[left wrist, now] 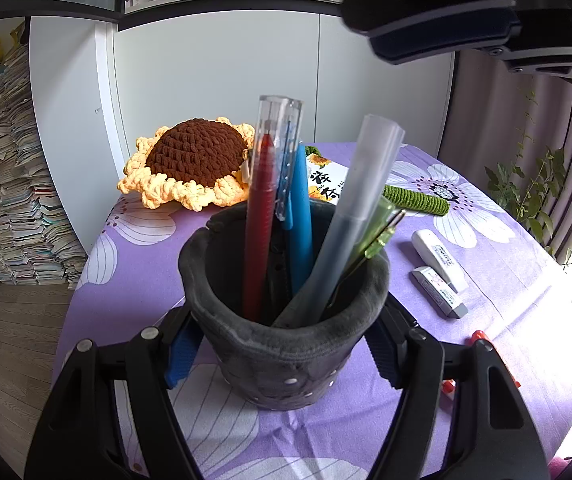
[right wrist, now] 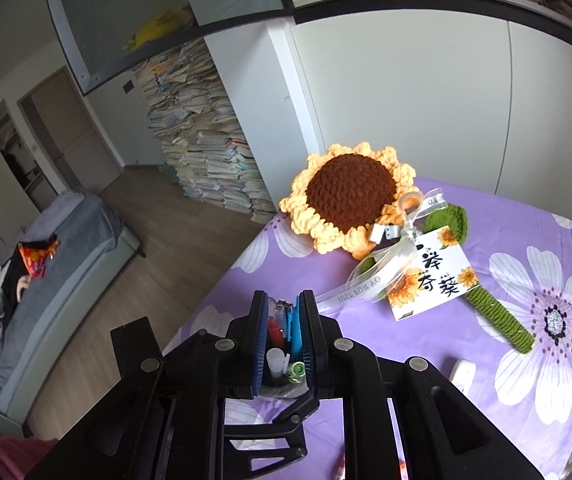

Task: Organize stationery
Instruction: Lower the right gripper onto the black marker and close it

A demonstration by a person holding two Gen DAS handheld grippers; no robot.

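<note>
The left hand-held gripper [left wrist: 286, 340] clamps the pen pot [left wrist: 286, 336] on the worktop [left wrist: 506, 280]; the right hand-held gripper [right wrist: 284, 344] hovers above, jaws closed, empty.

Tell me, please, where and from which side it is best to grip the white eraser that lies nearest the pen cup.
Grip the eraser across its two long sides, near the middle, coming from above. It lies flat on the tablecloth, so only its top and sides are free; the correction tape lies close beyond it.
</note>
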